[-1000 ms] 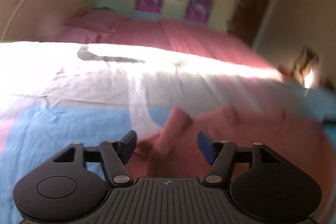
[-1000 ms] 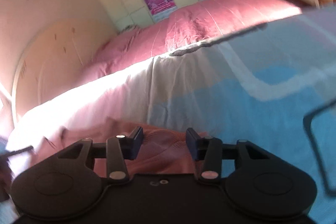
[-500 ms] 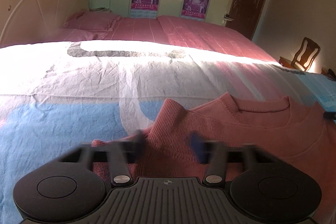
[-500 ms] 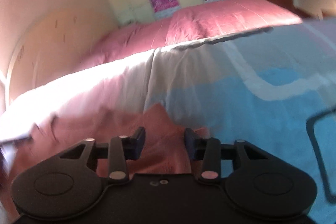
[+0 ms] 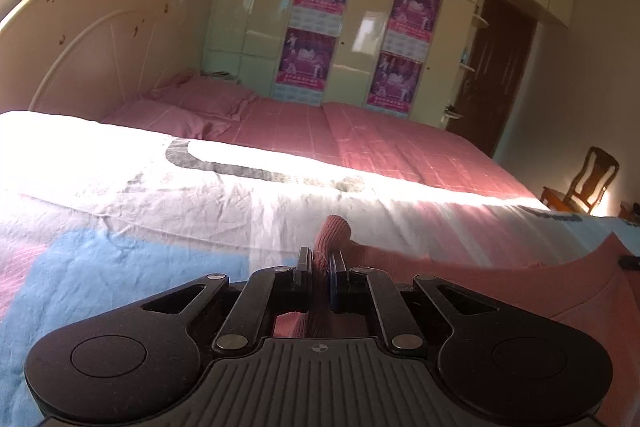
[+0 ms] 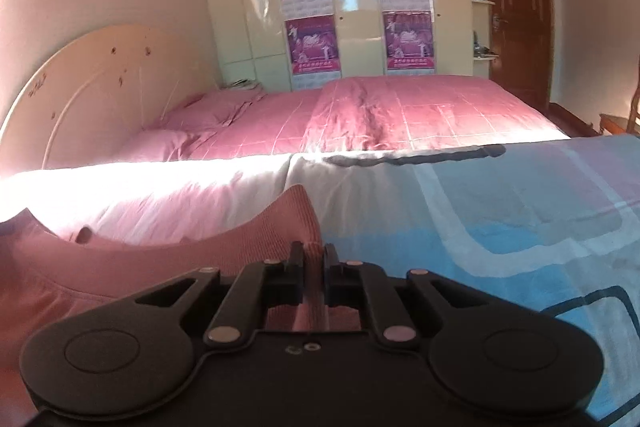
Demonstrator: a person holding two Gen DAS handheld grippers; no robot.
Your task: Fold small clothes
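On the left, we see the left gripper [image 5: 320, 267] with its jaws clenched on a raised corner of the sweater [image 5: 460, 291], a ribbed pink knit whose pinched edge pokes up just beyond the fingertips. The sweater spreads rightward from that grip across the quilt [image 5: 100, 267], a sheet of blue, white and pink blocks lying over the near bed. Behind the quilt lie the pink bedspread [image 5: 360, 139], the headboard [image 5: 92, 39] and the wardrobe [image 5: 360, 27] with its posters; a chair [image 5: 588, 183] stands at the far right. In the right wrist view, the right gripper [image 6: 314, 267] likewise has its jaws clamped on the sweater [image 6: 160, 259], gripping the opposite corner, where the knit rises to a peak just ahead of the fingers. The curved edge between the two grips sags, and the quilt [image 6: 500, 219] lies bare to the right of the garment. We judge the step in hand to be the two-point grasp that opens a fold: both corners are secured, and the fabric hangs slack between them. The next move, in our judgement, calls for lifting both corners together, keeping the edge taut and level, then carrying it over the body of the sweater so the layers meet squarely without bunching.
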